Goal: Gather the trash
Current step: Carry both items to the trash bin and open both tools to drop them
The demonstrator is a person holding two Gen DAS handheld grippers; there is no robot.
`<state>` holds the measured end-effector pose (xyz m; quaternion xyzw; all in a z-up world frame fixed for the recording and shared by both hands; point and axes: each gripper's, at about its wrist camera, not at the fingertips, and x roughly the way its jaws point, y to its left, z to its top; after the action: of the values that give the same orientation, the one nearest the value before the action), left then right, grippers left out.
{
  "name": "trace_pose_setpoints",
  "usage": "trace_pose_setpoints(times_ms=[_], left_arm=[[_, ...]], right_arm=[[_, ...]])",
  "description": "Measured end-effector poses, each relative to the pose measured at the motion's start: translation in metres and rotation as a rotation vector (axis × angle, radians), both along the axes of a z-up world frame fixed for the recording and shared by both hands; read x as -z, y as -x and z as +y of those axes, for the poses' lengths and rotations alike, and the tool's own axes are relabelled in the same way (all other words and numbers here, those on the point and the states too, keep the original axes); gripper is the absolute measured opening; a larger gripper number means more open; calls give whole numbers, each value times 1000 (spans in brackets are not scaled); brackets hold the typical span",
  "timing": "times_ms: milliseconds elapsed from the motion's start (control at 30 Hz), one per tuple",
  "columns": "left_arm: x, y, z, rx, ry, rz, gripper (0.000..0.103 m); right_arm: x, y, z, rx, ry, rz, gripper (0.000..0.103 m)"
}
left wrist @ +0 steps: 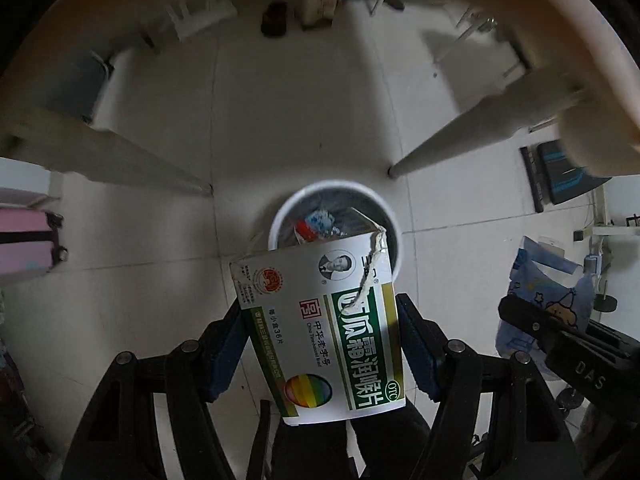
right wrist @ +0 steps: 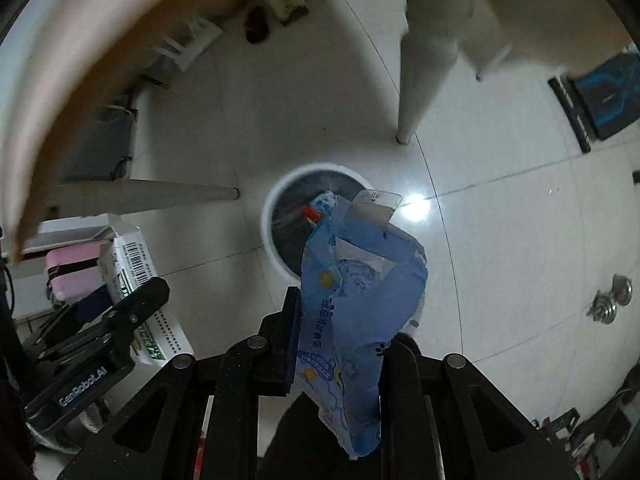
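The torn medicine box [left wrist: 320,328] sits clamped between the pads of the left gripper [left wrist: 320,344], held above the floor with its ripped top edge over the near rim of the trash bin [left wrist: 276,220]. The blue snack bag [right wrist: 356,320] is pinched in the right gripper [right wrist: 340,340], whose jaws are closed tight on its lower part, and the bag's upper end droops toward the same bin [right wrist: 268,216].

The likeliest slip is a miss. The box overlaps only the bin's near edge in the left wrist view, so letting go now could bounce it off the rim onto the floor tiles [left wrist: 304,128]. The bag is thin, crinkly film; it could flutter sideways or cling to a pad. With both grippers close together, they might also knock each other.

The box is stiff, glossy cardboard, rectangular, with a ragged tear. The bin is round, white-rimmed, dark inside, already holding wrappers. The tiles are smooth and shiny, beneath pale table legs [left wrist: 452,140].
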<state>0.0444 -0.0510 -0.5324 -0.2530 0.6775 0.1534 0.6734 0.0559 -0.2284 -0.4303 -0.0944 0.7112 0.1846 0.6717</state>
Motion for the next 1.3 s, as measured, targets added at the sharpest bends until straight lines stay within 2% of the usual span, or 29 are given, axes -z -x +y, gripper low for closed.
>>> trace_pose_setpoints(times_ms=[200,300,433,500,533,567,600,667,767,833,967,1033,1100,1133,1167,1200,1233,1300], left_arm=[[85,-20,-5,42,34,22,68],[109,-24,-4,47,77,26,69],[135,-21,2,-10,165,30,70],[146,-15,7,-58,208,34,84],[148,-12,9,-76,221,35,95],[150,-8,11,-96,241,31,98],[150,-5,14,-103,245,33,98],[149,4,17,-116,229,45,98],[145,16,24,-138,196,51,98],[139,23,26,-147,160,50,98],[126,35,29,-160,81,54,98],[124,41,32,-166,50,58,98],[124,46,34,-168,30,65,98],[124,49,36,-170,22,68,98],[125,52,38,-173,11,73,98],[127,54,38,-172,2,79,98],[129,55,38,-171,-3,81,98],[131,58,38,-166,-19,89,98]], right_arm=[[89,-17,-13,39,0,46,19],[127,-25,-18,53,-11,70,19],[166,-34,-16,58,-35,98,19],[185,-37,-12,63,-47,120,20],[191,-37,-12,67,-53,129,25],[198,-37,-11,70,-63,140,29],[203,-37,-10,71,-67,144,31],[211,-38,-6,69,-79,148,53],[219,-36,-2,77,-119,164,75],[220,-33,-1,72,-148,173,82],[212,-26,4,45,-212,188,88],[206,-21,8,32,-244,205,88],[203,-17,15,-22,-203,202,82],[200,-15,18,-38,-192,199,67],[201,-13,21,-56,-184,197,47],[203,-12,22,-67,-178,201,35],[207,-12,24,-77,-171,207,27],[212,-11,26,-92,-146,190,27]])
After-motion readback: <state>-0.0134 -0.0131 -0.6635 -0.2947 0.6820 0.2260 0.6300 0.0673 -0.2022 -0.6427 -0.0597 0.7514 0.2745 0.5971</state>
